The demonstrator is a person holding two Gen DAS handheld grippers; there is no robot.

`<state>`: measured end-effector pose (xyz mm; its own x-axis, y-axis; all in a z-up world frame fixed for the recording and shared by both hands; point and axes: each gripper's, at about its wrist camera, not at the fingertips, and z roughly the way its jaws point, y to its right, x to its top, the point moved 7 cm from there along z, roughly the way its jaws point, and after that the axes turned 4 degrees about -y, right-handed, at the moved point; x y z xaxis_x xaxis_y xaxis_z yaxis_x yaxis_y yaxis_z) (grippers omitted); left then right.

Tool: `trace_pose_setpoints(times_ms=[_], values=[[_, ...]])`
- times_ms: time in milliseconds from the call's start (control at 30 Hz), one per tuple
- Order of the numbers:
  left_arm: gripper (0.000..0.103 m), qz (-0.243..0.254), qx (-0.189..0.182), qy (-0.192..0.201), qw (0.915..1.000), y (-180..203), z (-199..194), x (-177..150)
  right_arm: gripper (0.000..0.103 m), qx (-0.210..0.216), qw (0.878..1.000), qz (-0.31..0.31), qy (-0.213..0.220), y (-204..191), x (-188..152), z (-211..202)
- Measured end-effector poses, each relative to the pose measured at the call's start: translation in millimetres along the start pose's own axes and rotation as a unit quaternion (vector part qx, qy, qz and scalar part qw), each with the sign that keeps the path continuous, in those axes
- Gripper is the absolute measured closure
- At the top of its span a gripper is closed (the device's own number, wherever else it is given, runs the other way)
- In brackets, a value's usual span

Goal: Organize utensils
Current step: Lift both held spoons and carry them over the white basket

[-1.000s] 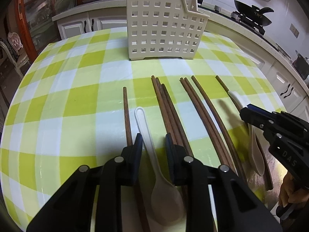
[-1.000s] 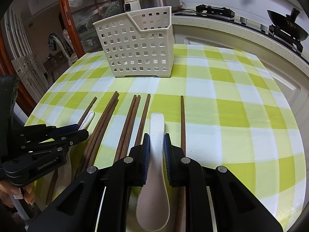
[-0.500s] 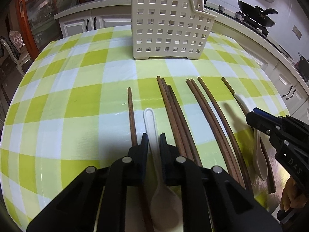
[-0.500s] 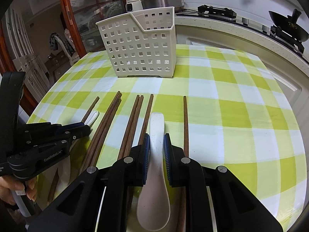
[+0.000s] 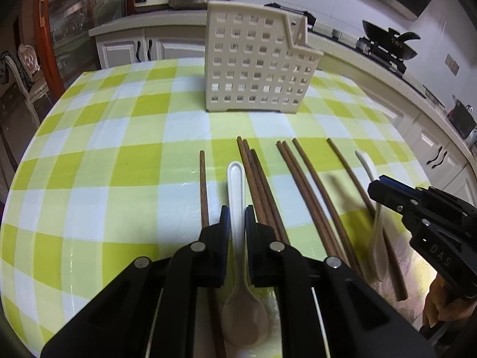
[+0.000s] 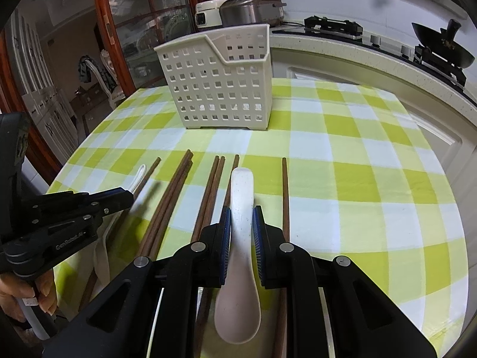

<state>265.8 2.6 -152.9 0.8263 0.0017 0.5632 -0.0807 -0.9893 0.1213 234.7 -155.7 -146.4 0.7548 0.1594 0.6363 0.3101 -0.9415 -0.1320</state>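
Observation:
My left gripper (image 5: pixel 237 210) is shut on the handle of a slim white spoon (image 5: pixel 235 176) that lies on the green checked tablecloth (image 5: pixel 119 164). The spoon's bowl sits under the gripper body. My right gripper (image 6: pixel 242 210) is shut on the handle of a wider speckled white spoon (image 6: pixel 242 182). Each gripper shows in the other's view, the right gripper (image 5: pixel 377 188) at the right edge and the left gripper (image 6: pixel 126 197) at the left. Several brown chopsticks (image 5: pixel 301 185) lie in a row between and beside the spoons. A cream perforated utensil basket (image 5: pixel 256 62) stands upright beyond them.
A kitchen counter with a wok on a stove (image 5: pixel 387 44) runs past the table's far right edge. Rice cookers (image 6: pixel 238 12) stand behind the basket (image 6: pixel 220 83). A chair (image 5: pixel 26 71) and a glass cabinet are off to the left. A hand (image 6: pixel 38 292) holds the left gripper.
The left gripper's jaws, which stood apart around the slim spoon's handle, have closed onto it. The right gripper has kept its grip on the wider spoon and has not moved.

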Motion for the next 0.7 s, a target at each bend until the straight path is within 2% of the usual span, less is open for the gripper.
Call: trace_pose_setpoints(times_ms=[300,700], values=[[0.093,0.008,-0.001,0.057,0.9984,7,-45,-6,0.086,-0.006,1.0,-0.012,0.021,-8,3,-23],[0.093,0.023,0.011,0.108,0.9939,16,-83,-28,0.086,-0.024,0.998,-0.024,0.043,-13,-6,-56]])
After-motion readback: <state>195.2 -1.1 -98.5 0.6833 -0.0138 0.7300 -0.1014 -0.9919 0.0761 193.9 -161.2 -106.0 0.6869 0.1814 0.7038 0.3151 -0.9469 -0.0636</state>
